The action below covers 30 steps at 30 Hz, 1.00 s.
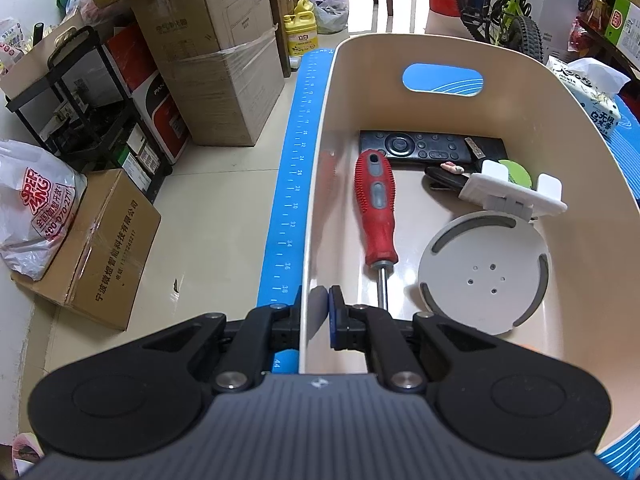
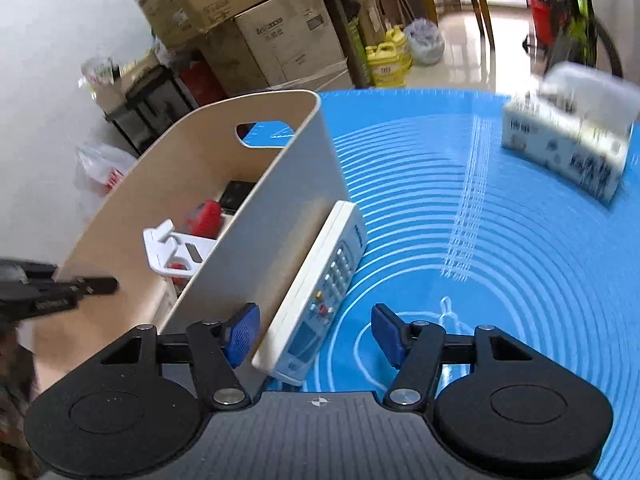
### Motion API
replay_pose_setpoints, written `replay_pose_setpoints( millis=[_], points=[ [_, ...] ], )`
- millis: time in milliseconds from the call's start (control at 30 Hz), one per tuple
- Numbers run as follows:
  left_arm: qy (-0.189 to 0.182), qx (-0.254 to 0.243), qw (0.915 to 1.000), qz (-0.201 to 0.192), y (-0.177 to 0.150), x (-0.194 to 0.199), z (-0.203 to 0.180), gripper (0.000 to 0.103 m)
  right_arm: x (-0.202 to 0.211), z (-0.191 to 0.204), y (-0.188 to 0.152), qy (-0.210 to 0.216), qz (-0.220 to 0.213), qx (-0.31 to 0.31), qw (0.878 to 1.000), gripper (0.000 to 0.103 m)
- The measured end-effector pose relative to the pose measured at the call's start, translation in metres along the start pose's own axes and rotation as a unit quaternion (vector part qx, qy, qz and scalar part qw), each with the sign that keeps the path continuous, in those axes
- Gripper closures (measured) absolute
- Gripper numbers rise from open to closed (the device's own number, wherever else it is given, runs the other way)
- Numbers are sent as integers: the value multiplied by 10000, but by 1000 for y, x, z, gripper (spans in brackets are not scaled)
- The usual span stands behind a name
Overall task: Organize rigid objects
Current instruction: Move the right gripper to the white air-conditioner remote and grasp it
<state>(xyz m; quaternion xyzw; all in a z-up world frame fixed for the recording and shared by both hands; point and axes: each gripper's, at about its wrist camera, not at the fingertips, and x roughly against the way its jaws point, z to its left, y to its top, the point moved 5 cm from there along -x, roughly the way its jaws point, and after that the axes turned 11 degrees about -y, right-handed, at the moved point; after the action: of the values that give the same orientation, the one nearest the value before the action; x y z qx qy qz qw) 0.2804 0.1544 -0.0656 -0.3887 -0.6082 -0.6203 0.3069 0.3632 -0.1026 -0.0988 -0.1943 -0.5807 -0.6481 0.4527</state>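
A cream plastic bin (image 1: 452, 52) stands on the blue mat (image 2: 500, 260). It holds a red screwdriver (image 1: 376, 208), a black remote (image 1: 424, 146), a white clip holder (image 1: 512, 196), a grey round disc (image 1: 484, 272) and a dark key. My left gripper (image 1: 316, 316) is shut on the bin's left wall (image 1: 312, 240). In the right wrist view the bin (image 2: 280, 208) has a white remote (image 2: 324, 292) leaning on its outer wall. My right gripper (image 2: 316, 330) is open around the remote's near end, not touching it.
A tissue pack (image 2: 568, 148) lies at the mat's far right. Beyond the table's left edge stand cardboard boxes (image 1: 216, 60), a black rack (image 1: 92, 108) and a plastic bag (image 1: 36, 208). A bicycle (image 1: 508, 8) and yellow jugs (image 1: 302, 28) stand farther back.
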Motion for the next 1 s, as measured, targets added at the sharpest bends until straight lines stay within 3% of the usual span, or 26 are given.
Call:
replay_pose_setpoints(
  millis=[200,333,467,700,767,833,900,1000],
  points=[
    [22,-16,10000,5,0,0,-1,92,-8,-3,-5,167,98,-105,9998,34],
    [46,-23,10000,1,0,0,-1,92,-14,-2,-10,93,101,-41,9999,33],
    [49,-25,10000,0,0,0,0,92,-13,0,-11,-182,68,66,9998,26],
    [52,-16,10000,-3,0,1,0,92,-14,-1,-7,-290,168,-18,9994,26],
    [59,-24,10000,-7,0,1,1,92,-17,0,-8,-293,235,-72,9993,43],
    [66,-37,10000,-11,0,1,1,92,-24,5,-11,-272,385,-42,9989,50],
    [53,-31,10000,-18,-1,1,1,92,-32,6,-14,-324,442,-80,9985,53],
    [32,-34,10000,-23,-1,0,1,92,-38,-3,-16,-76,468,-394,9981,54]
  ],
)
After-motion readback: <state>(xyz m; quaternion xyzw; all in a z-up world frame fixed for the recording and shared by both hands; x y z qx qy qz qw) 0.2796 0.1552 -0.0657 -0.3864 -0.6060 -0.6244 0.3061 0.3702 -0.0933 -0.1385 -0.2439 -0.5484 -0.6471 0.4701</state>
